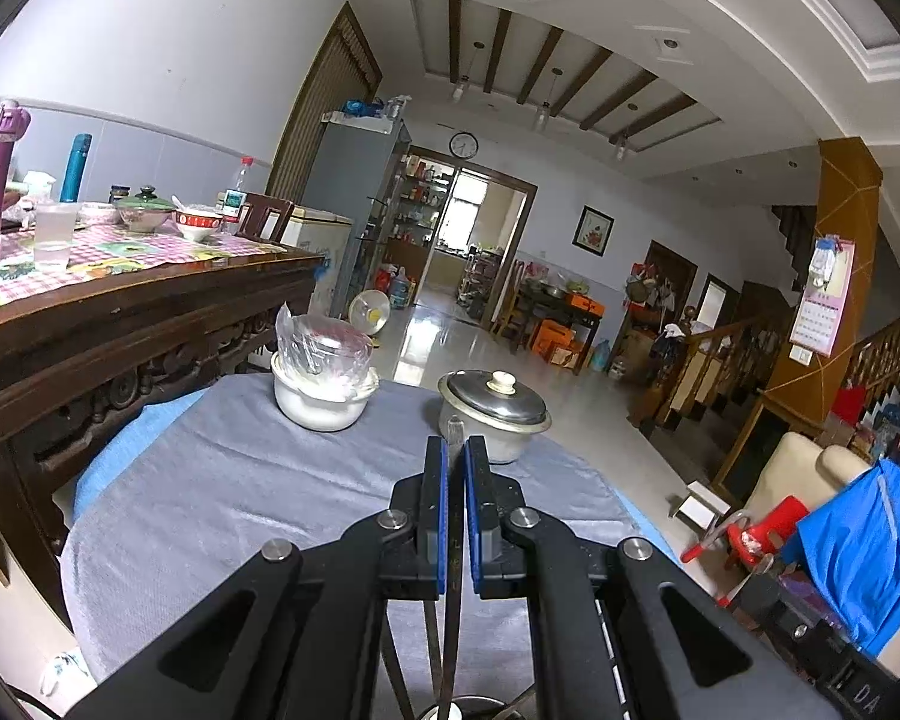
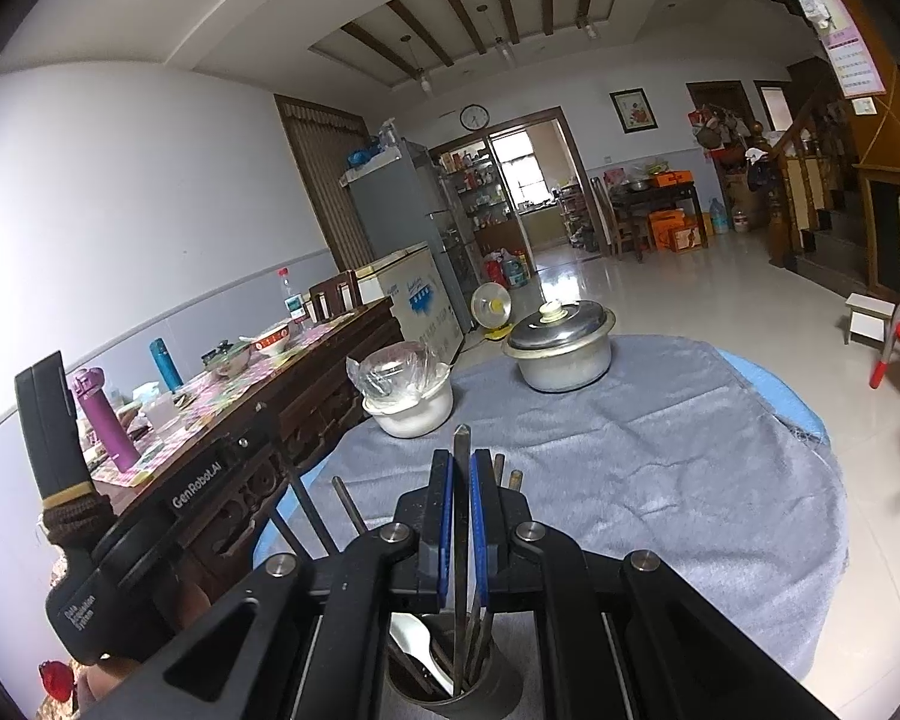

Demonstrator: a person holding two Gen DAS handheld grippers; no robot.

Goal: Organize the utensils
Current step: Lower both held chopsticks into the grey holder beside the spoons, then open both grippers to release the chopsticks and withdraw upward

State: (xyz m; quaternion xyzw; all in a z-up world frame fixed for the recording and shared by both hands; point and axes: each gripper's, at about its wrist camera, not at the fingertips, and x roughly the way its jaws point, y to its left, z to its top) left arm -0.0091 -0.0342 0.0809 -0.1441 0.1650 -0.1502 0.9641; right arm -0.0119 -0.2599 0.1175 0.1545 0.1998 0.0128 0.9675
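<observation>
In the left wrist view, the left gripper (image 1: 456, 450) has its blue-padded fingers (image 1: 435, 480) clenched on a thin dark utensil (image 1: 453, 570) whose clear tip pokes up between them and whose shaft runs down toward the rim of a holder at the bottom edge. Ahead, on the grey cloth (image 1: 222, 492) that covers the round table, a white pot (image 1: 321, 399) topped with crinkled plastic stands to the left and a metal pot (image 1: 498, 414) with a knobbed lid to the right, apart from each other. A long wooden table (image 1: 126, 312) with bottles and bowls runs along the left.

In the right wrist view, the right gripper (image 2: 462, 468) is likewise clamped on a slim dark utensil (image 2: 462, 480), held upright, its lower end down in a dark cylindrical holder (image 2: 456, 696). The holder stands on the cloth just under the gripper and carries a white spoon (image 2: 411, 639) and several more sticks. The left gripper's black body (image 2: 120, 546) shows at the left edge.
</observation>
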